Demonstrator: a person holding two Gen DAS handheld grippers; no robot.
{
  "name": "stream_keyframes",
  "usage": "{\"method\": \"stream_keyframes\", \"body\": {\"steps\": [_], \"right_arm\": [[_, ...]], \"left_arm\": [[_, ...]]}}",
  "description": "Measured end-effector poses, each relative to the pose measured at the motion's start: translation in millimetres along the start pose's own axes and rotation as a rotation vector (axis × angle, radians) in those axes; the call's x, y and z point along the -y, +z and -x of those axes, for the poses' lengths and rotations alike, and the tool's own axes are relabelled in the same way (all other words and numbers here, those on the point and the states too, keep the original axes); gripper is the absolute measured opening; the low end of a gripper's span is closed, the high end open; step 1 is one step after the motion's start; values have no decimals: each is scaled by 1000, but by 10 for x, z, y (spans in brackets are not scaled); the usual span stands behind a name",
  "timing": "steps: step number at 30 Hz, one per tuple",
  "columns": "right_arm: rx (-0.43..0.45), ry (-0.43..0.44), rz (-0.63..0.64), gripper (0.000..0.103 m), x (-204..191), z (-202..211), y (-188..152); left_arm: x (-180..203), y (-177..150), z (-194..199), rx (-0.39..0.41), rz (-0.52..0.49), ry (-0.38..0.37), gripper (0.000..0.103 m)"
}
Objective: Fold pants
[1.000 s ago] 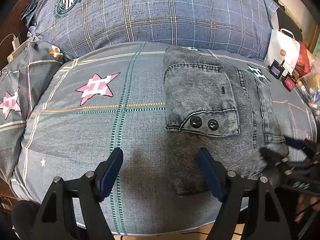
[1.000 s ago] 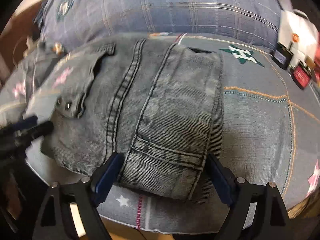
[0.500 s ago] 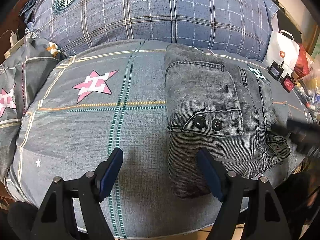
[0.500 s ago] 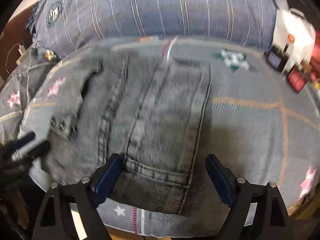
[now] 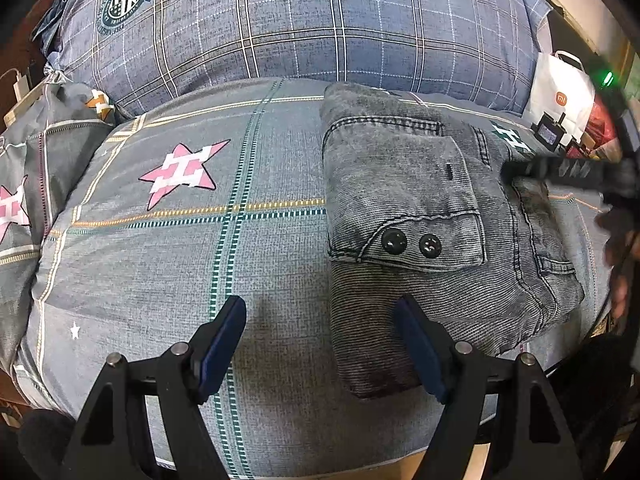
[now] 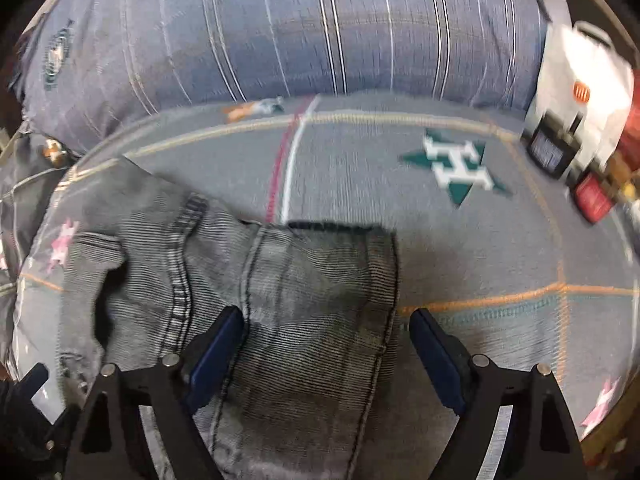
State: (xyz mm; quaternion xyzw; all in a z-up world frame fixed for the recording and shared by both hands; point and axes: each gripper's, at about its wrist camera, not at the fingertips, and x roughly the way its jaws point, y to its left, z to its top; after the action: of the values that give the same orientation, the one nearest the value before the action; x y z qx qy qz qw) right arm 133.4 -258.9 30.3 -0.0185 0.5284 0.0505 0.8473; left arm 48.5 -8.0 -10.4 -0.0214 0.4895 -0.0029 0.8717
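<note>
Grey denim pants [image 5: 420,216] lie folded into a compact bundle on the bed, with a flap pocket and two black buttons on top. My left gripper [image 5: 320,340] is open and empty, just in front of the bundle's near left corner. My right gripper [image 6: 324,344] is open, low over the right part of the pants [image 6: 304,304], with its jaws standing either side of a folded leg. The right gripper also shows blurred in the left wrist view [image 5: 560,170], above the bundle's right side.
The bed has a grey cover with star prints [image 5: 180,172]. A blue plaid pillow [image 5: 300,24] lies along the back. A white paper bag [image 5: 560,92] and small dark boxes [image 6: 552,148] stand at the right edge. A second grey pillow [image 5: 24,184] lies at the left.
My right gripper has moved forward over the pants, from their near edge toward their middle. The left gripper has stayed almost still and open.
</note>
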Motion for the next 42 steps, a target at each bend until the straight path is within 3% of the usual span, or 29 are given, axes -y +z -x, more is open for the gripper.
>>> {"method": "stream_keyframes", "body": {"steps": [4, 6, 8, 12, 17, 21, 24, 29, 33, 37, 39, 42], "right_arm": [[108, -33, -4, 88, -31, 242, 161], [89, -75, 2, 89, -59, 102, 193], [6, -69, 16, 91, -84, -187, 143], [48, -56, 18, 91, -148, 45, 91], [124, -30, 36, 92, -162, 442, -188], [18, -73, 116, 92, -229, 79, -510], [50, -46, 59, 92, -150, 215, -520], [141, -26, 74, 93, -186, 585, -631], [36, -71, 149, 92, -294, 259, -840], [56, -3, 80, 93, -181, 377, -804], [81, 81, 29, 93, -43, 537, -757], [68, 237, -102, 93, 262, 591, -648]], "left_arm": [[-2, -1, -7, -3, 7, -5, 78], [3, -1, -5, -7, 10, -6, 78], [13, -6, 0, -4, 2, 0, 78], [14, 0, 4, -3, 3, -1, 78], [12, -5, 13, -8, 13, -7, 78], [11, -5, 6, -13, 12, -8, 78], [10, -1, 13, -14, 17, -5, 78], [7, -15, 15, -11, 21, -6, 78], [17, -9, 32, -17, 12, -8, 78], [-131, 75, 187, 40, 69, -44, 78], [-255, 167, 231, 74, 116, -64, 78], [-395, 361, 36, 19, 160, -163, 78]]}}
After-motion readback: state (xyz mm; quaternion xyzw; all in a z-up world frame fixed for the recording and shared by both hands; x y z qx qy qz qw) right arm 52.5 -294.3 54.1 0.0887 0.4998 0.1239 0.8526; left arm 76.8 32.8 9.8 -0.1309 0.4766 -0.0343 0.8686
